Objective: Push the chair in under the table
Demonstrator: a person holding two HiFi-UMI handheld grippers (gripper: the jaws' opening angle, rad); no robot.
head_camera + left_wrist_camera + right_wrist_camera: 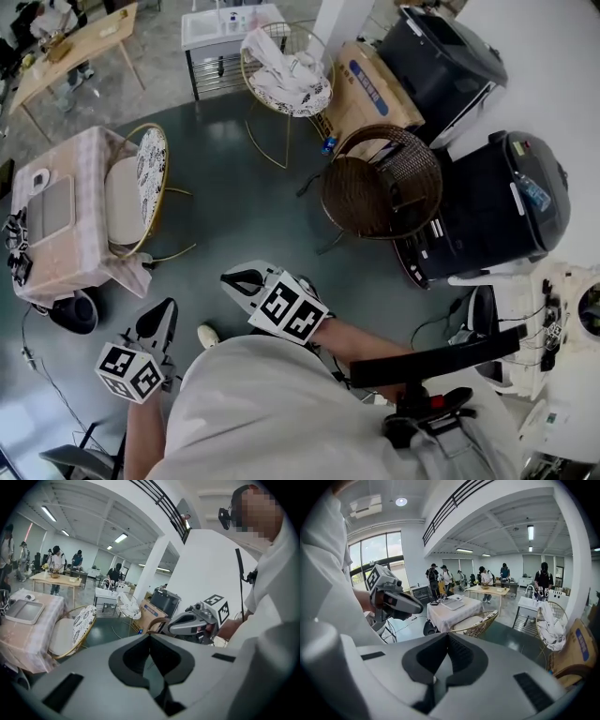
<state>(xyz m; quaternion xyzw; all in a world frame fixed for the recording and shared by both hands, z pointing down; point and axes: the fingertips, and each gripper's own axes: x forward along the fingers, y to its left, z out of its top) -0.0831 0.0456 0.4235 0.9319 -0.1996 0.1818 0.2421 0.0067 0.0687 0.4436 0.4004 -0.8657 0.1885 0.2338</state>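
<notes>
Illegible blue label on cardboard box

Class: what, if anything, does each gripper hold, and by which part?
Nothing is held: the left gripper and the right gripper are both shut and empty, clear of the gold-framed cushioned chair.

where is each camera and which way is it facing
Head view: on the head, steeply down at table, chair, floor; shows left gripper, right gripper, shirt.
Left gripper view: on left gripper, along its shut jaws toward table and chair; shows right gripper, shirt.
Right gripper view: on right gripper, along its shut jaws toward table and chair; shows left gripper, shirt.
All three share table and chair.
</notes>
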